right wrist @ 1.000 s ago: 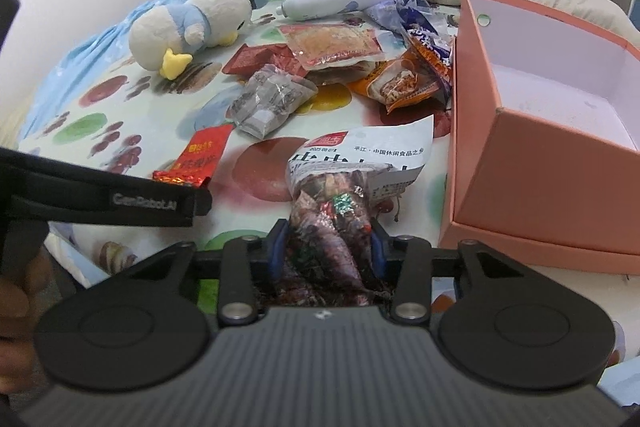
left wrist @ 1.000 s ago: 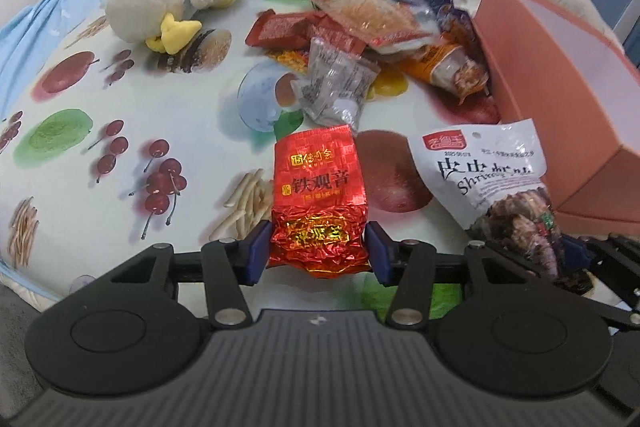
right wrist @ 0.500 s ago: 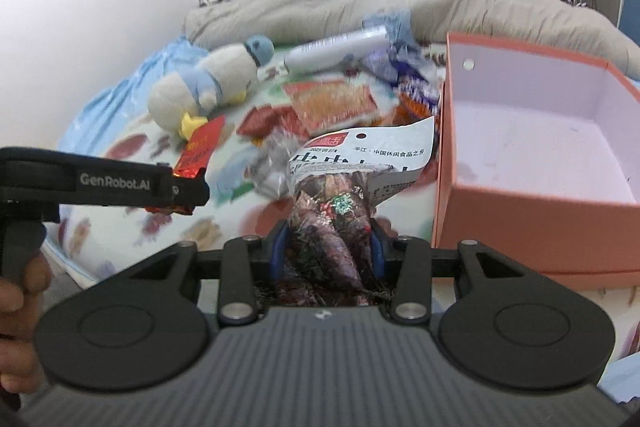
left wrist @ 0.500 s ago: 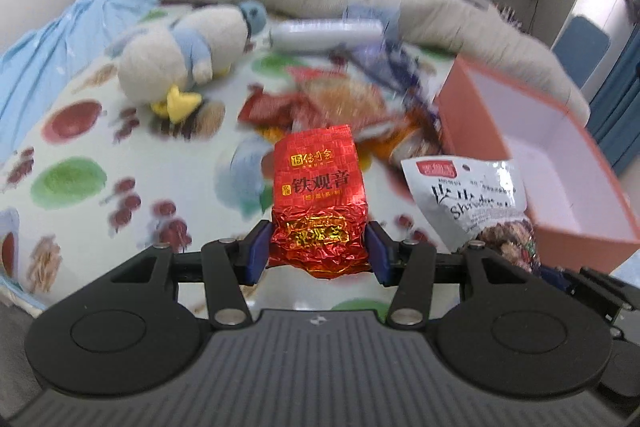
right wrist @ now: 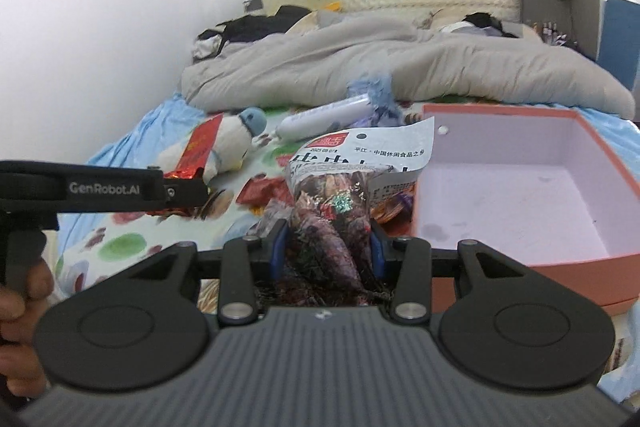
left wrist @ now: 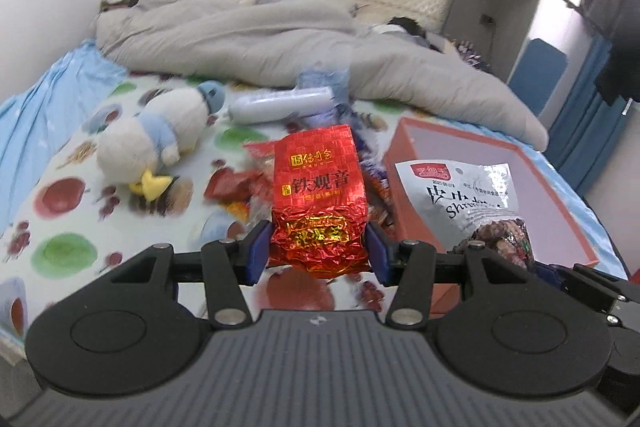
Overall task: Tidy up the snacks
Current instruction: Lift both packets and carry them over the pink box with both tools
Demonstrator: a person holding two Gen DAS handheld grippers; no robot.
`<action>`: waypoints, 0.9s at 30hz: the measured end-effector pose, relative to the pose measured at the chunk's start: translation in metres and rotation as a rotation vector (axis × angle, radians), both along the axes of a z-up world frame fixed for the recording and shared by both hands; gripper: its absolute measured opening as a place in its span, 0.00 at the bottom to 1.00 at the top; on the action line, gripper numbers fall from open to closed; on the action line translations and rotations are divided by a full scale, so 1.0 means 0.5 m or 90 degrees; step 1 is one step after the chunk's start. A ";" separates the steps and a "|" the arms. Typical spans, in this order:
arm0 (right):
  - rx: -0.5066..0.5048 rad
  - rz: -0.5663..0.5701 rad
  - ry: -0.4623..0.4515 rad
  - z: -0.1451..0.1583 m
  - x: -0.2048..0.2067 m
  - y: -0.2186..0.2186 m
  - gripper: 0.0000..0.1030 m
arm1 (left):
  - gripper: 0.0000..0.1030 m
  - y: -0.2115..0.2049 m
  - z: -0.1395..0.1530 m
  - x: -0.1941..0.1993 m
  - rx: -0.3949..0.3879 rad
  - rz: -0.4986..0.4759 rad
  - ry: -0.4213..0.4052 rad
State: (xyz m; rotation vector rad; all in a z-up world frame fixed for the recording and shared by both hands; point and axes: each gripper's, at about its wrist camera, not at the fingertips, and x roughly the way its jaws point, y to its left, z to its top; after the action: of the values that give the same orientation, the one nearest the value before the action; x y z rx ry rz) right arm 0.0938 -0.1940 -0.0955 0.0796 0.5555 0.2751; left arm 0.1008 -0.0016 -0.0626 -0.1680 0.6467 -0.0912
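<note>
A red tea packet (left wrist: 318, 199) is clamped upright in the left tool (left wrist: 316, 255), left of the pink box (right wrist: 520, 203). A shrimp bag (right wrist: 340, 211) is pinched in the right tool (right wrist: 326, 253), just beside the box, probably for dropping inside.

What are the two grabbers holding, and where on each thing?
The left gripper pinches the red tea packet at its crinkled bottom end. The right gripper pinches the white snack bag around its clear lower part.
</note>
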 end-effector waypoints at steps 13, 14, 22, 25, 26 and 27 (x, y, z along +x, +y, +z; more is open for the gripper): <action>0.000 -0.097 -0.013 0.021 -0.048 -0.104 0.42 | 0.55 -0.108 0.035 -0.011 -0.045 -0.104 -0.012; 0.000 -0.106 -0.011 0.020 -0.054 -0.111 0.42 | 0.55 -0.119 0.036 -0.011 -0.046 -0.117 -0.010; 0.003 -0.127 0.007 0.007 -0.085 -0.152 0.42 | 0.55 -0.195 0.032 -0.012 -0.044 -0.189 -0.001; 0.003 -0.131 0.004 0.007 -0.076 -0.162 0.42 | 0.55 -0.218 0.029 -0.003 -0.032 -0.204 0.000; 0.003 -0.132 0.003 0.007 -0.071 -0.167 0.42 | 0.55 -0.227 0.028 0.003 -0.030 -0.208 0.001; 0.003 -0.134 0.002 0.007 -0.065 -0.172 0.42 | 0.55 -0.232 0.025 0.010 -0.026 -0.210 0.001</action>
State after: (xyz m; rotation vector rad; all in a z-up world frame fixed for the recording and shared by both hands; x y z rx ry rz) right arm 0.0611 -0.2798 -0.0922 0.1417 0.5447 0.0720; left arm 0.1057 -0.1177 -0.0501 -0.1002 0.6696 -0.4216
